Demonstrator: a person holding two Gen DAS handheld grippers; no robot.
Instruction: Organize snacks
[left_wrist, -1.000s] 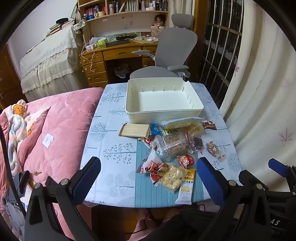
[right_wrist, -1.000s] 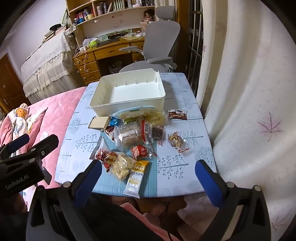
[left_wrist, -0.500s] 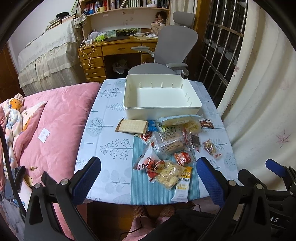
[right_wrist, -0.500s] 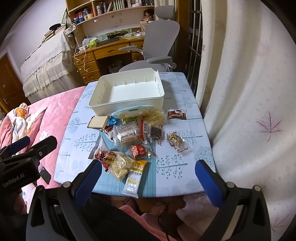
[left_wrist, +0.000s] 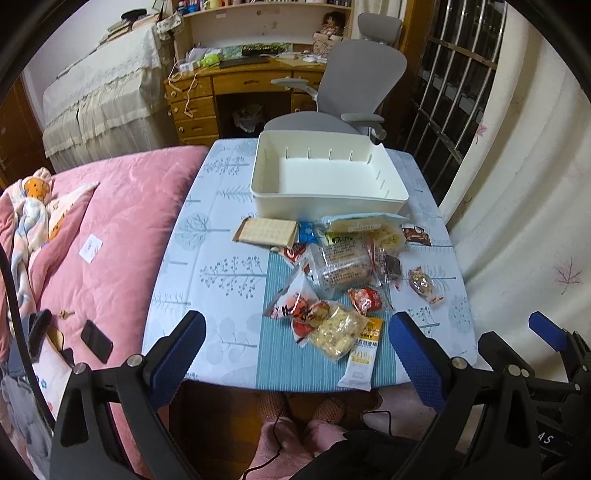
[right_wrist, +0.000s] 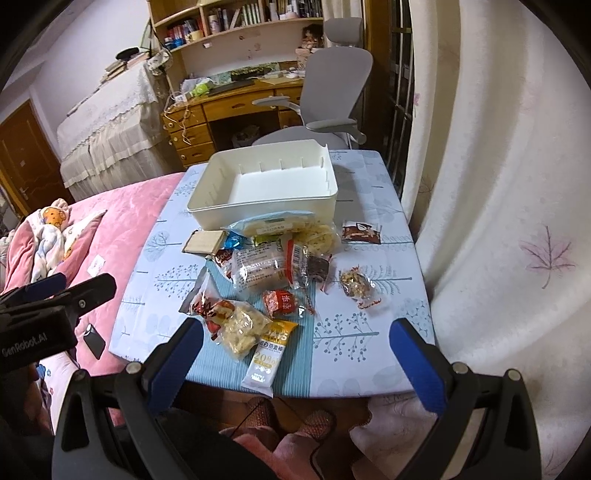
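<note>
An empty white bin stands at the far side of the small table. Several wrapped snacks lie in front of it: a cracker pack, a clear bread pack, a red pack, a yellow bar, a nut bar. My left gripper is open and empty, above the table's near edge. My right gripper is open and empty there too.
A pink bed adjoins the table's left side, with a phone on it. A grey office chair and a wooden desk stand behind the table. A curtain hangs at the right.
Both grippers have drawn back and up a little, so the table and snacks sit slightly farther away in the views. Nothing on the table moved.
</note>
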